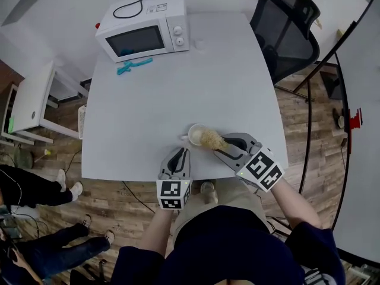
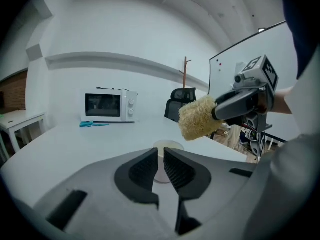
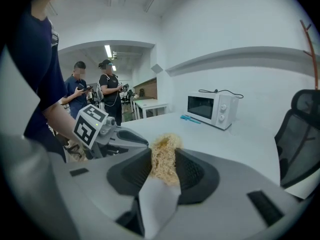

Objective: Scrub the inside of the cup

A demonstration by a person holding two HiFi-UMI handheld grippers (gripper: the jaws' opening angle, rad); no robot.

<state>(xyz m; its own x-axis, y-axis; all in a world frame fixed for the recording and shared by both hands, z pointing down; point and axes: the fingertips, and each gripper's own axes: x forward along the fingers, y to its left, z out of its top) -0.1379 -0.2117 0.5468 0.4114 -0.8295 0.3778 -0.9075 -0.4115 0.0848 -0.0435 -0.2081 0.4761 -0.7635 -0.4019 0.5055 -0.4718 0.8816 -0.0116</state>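
Observation:
A white cup (image 1: pixel 195 133) stands near the table's front edge, its handle (image 1: pixel 183 138) turned toward me. My right gripper (image 1: pixel 222 146) is shut on a tan loofah scrubber (image 1: pixel 211 139), whose head hangs over the cup's right rim. The right gripper view shows the scrubber (image 3: pixel 164 156) squeezed between the pads. My left gripper (image 1: pixel 180 152) sits just short of the handle. Its jaws are closed to a thin slit with nothing seen between them. The cup (image 2: pixel 168 146) shows beyond them in the left gripper view, with the scrubber (image 2: pixel 200 118) above it.
A microwave (image 1: pixel 145 31) and a teal tool (image 1: pixel 133 66) sit at the table's far left. A black office chair (image 1: pixel 285 28) stands at the far right corner. A small white side table (image 1: pixel 29 100) and seated people's legs (image 1: pixel 29 189) are on the left. Two people (image 3: pixel 92 91) stand in the background.

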